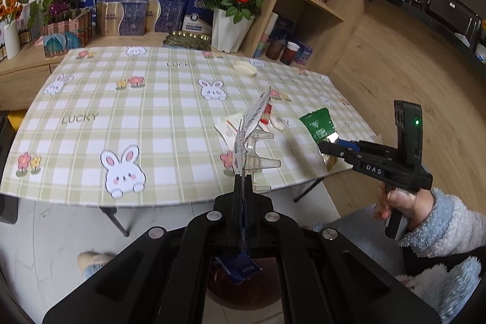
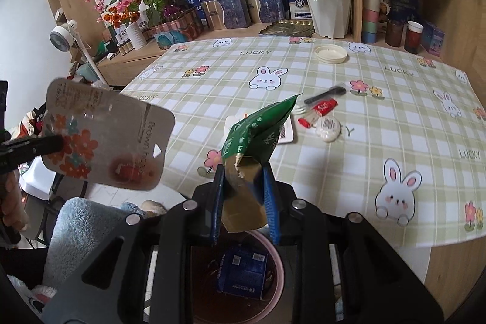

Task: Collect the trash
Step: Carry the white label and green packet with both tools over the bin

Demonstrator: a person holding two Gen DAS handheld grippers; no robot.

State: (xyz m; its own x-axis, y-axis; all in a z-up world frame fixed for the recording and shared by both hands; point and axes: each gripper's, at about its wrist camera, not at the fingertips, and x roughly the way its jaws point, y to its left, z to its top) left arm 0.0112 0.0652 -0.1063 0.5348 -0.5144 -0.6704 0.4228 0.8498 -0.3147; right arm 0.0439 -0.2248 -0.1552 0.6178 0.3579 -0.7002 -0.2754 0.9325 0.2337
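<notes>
Both grippers loaded, both over the bin (image 2: 273, 272) that sits on the floor at the near edge of the surface (image 2: 334, 172)

Left gripper (image 1: 243, 181): jaws clenched on a clear plastic blister card (image 2: 106, 135) with flower print and a red item inside. In the left wrist view I see it edge-on, so it reads as a thin transparent sheet with moulded ribs. It hangs just above the bin

Right gripper (image 2: 243, 172): jaws clamped on a green foil pouch (image 2: 258, 132), gold inner lining showing at the torn end. It's directly above the bin

Progress, my read: partway. One blue box (image 2: 243, 272) is already in the bin, and two more pieces are about to go in. Still on the surface beyond the bin:
- white card or packet (image 2: 287, 131), mostly hidden behind the pouch
- red wrapper bits (image 2: 322, 108)
- round white puck-like thing (image 2: 328, 128) touching the wrapper area
- black comb-like item (image 2: 326, 94), just past the red wrapper
- shallow white lid (image 2: 331, 53), well apart, toward the far edge

Not sure the lid and the comb count as trash

Hard to make out: the bin rim is largely covered by gripper bodies in both views, so I can't see what else is inside. The print on the white card is unreadable. The far right of the surface is cut off in the left wrist view
</notes>
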